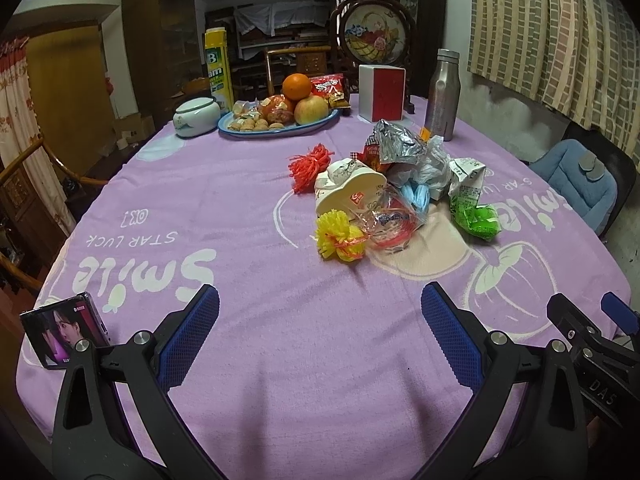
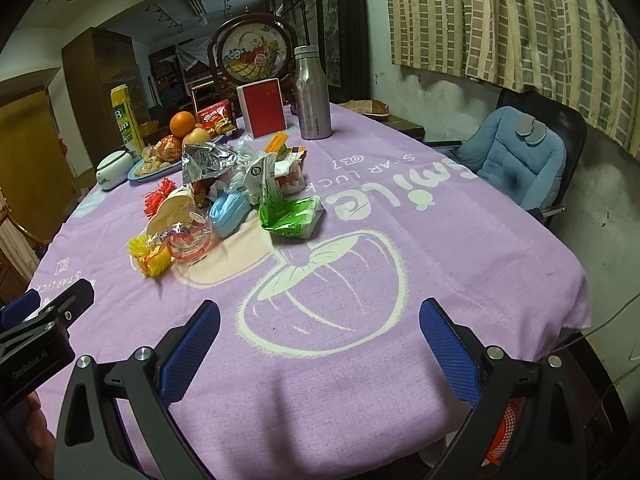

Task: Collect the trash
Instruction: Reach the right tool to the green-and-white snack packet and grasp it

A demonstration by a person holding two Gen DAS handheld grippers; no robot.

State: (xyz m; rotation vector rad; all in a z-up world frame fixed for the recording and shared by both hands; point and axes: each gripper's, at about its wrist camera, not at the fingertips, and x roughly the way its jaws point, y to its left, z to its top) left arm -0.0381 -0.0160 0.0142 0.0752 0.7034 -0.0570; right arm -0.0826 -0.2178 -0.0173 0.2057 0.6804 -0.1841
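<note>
Two grippers, left (image 1: 320,320) and right (image 2: 320,332), jaws spread, empty, above worktop (image 1: 240,208); trash pile (image 1: 396,188) ahead.

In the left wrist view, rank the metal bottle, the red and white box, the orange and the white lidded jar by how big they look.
1. metal bottle
2. red and white box
3. white lidded jar
4. orange

The jar and the orange look close in size, so that order is unsure.

Two low wrist views, shared trash pile (image 1: 396,184).
</note>
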